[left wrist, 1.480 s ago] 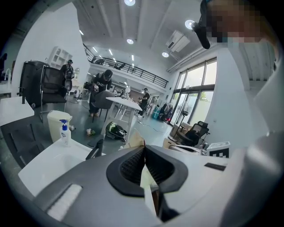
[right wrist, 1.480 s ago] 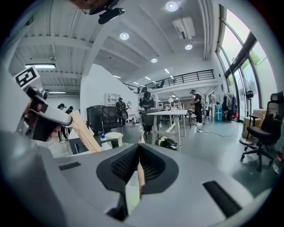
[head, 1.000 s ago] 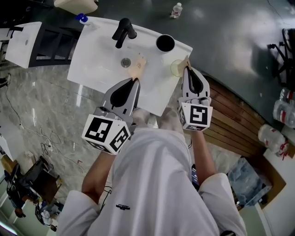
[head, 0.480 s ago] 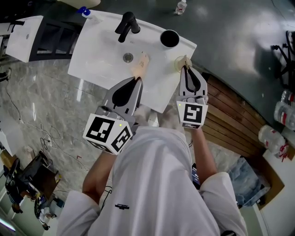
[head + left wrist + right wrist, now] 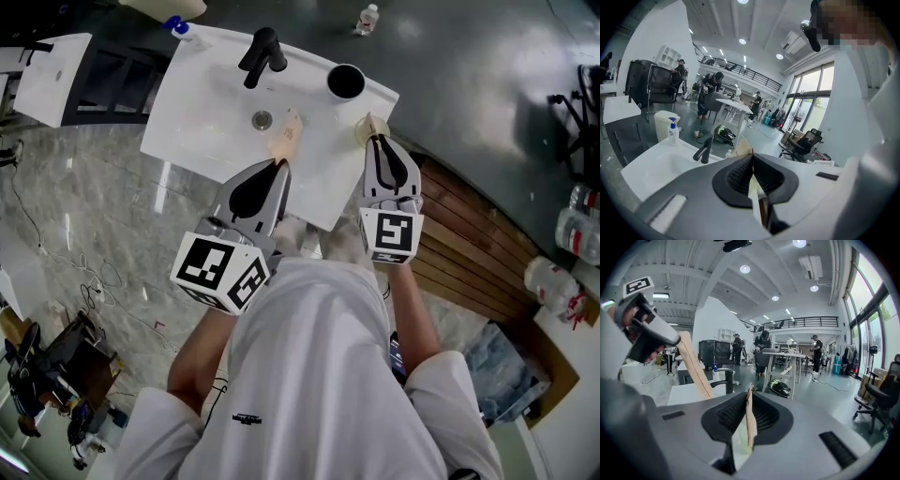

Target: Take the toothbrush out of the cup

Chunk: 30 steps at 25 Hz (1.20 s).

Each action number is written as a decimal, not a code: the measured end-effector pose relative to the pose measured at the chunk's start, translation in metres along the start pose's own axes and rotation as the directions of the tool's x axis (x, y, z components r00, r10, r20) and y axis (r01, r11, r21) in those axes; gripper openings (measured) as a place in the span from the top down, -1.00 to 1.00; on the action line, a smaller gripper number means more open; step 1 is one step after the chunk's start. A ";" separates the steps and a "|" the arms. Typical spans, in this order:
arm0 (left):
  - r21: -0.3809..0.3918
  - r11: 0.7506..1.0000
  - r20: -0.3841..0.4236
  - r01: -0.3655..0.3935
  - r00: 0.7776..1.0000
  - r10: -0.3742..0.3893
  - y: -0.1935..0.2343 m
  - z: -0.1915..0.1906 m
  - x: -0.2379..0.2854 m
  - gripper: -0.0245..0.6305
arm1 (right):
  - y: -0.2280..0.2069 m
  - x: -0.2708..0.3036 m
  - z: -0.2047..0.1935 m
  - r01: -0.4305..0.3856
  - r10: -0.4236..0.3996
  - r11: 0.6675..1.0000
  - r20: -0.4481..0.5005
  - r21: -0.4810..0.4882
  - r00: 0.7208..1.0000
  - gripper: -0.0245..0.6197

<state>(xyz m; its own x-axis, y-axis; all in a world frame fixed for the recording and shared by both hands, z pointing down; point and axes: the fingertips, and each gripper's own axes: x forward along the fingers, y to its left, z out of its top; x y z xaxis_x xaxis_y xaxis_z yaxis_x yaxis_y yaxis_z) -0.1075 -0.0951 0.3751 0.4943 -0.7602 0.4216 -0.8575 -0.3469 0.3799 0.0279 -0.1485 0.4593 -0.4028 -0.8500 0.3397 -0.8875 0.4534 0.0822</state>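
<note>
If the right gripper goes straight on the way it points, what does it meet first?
Most likely the pale cup on the sink's right edge, just ahead of the right gripper, whose jaws are shut on a thin wooden strip; depth is unclear.

Open office-workshop hall: mezzanine railing [image 5: 806, 323], desks [image 5: 783, 354], office chairs [image 5: 804, 143].

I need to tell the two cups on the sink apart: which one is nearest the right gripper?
The pale translucent cup at the sink's right edge, just at the right gripper's tips. The black cup stands farther back.
</note>
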 end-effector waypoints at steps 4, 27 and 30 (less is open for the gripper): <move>0.008 1.000 0.007 0.009 1.000 -0.009 -0.003 0.003 -0.002 0.91 | -0.001 -0.007 0.011 -0.002 0.001 1.000 0.033 0.020 0.999 0.90; 0.079 0.995 0.077 0.055 0.995 -0.061 -0.030 0.032 -0.035 0.91 | -0.026 -0.086 0.076 0.052 -0.065 0.973 0.050 0.224 0.997 0.90; 0.082 0.995 0.089 0.054 0.994 -0.062 -0.033 0.036 -0.042 0.91 | -0.029 -0.097 0.084 0.058 -0.071 0.971 0.046 0.234 0.996 0.90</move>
<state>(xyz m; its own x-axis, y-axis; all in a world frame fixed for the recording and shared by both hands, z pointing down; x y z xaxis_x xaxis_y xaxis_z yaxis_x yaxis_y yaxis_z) -0.1050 -0.0716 0.3157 0.5315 -0.7834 0.3222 -0.8382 -0.4314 0.3336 0.0741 -0.1015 0.3455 -0.3489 -0.8913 0.2894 -0.9371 0.3281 -0.1194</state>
